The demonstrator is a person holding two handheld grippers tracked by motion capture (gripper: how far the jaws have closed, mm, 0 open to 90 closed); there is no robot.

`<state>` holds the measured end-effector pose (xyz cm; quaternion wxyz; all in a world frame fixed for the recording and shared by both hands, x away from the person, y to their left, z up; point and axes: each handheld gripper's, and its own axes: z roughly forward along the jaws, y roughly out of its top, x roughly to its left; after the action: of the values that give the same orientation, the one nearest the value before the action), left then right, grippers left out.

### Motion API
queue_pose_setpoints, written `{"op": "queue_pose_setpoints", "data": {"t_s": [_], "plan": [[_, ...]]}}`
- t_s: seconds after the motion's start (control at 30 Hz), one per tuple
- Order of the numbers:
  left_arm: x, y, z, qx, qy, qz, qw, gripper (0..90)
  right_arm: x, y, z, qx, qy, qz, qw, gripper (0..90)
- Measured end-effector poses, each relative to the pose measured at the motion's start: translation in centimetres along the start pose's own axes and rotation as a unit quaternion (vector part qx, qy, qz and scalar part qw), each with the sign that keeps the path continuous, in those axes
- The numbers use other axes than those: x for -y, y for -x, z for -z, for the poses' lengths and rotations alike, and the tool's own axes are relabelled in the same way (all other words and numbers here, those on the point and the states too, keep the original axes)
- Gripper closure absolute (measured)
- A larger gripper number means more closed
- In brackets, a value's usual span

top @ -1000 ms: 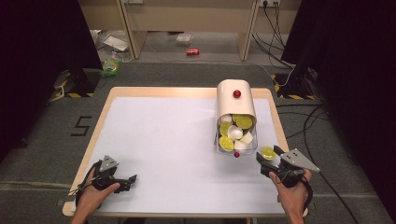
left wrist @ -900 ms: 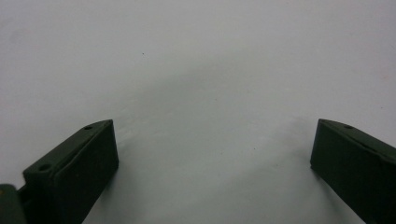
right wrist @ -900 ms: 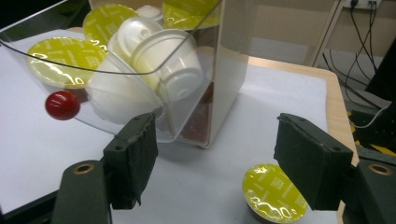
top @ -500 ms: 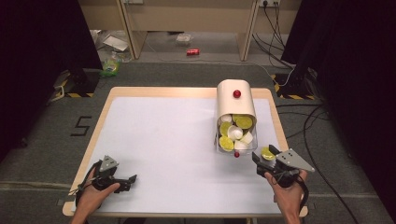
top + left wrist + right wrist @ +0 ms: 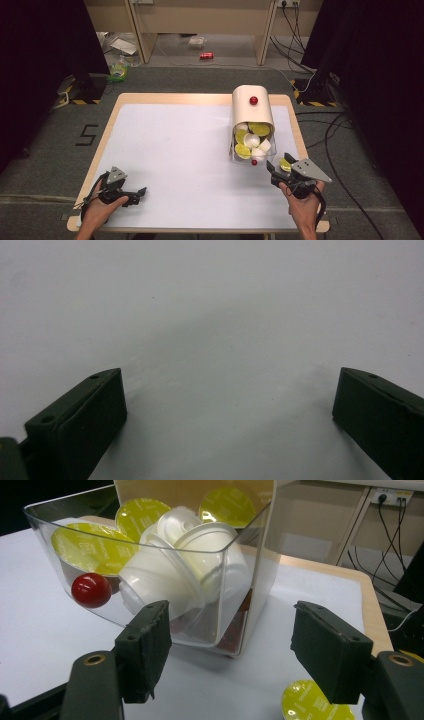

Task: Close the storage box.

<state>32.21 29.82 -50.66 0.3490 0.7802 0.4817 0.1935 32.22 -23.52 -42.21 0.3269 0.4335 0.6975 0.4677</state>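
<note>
Spreading its two black jaws wide, the right gripper hovers low over the white table just in front of the clear drawer of a capsule dispenser, gripping nothing. A yellow-lidded capsule lies flat on the table beside the inner face of the jaw at the right of the right gripper view, though whether they touch cannot be told. Yellow-lidded and white capsules fill the drawer, whose front carries a red knob. At the near left corner of the table, the left gripper rests in the person's hand, jaws likewise wide apart over bare white surface, holding nothing
</note>
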Motion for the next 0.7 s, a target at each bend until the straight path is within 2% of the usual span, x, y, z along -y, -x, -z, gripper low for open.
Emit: {"op": "queue_pose_setpoints", "data": {"t_s": [0.7], "plan": [[0.00, 0.01, 0.00, 0.000, 0.000, 0.000, 1.0000, 0.1, -0.66, 0.60, -0.54, 0.006, 0.015, -0.010, 0.9998, 27.2]]}}
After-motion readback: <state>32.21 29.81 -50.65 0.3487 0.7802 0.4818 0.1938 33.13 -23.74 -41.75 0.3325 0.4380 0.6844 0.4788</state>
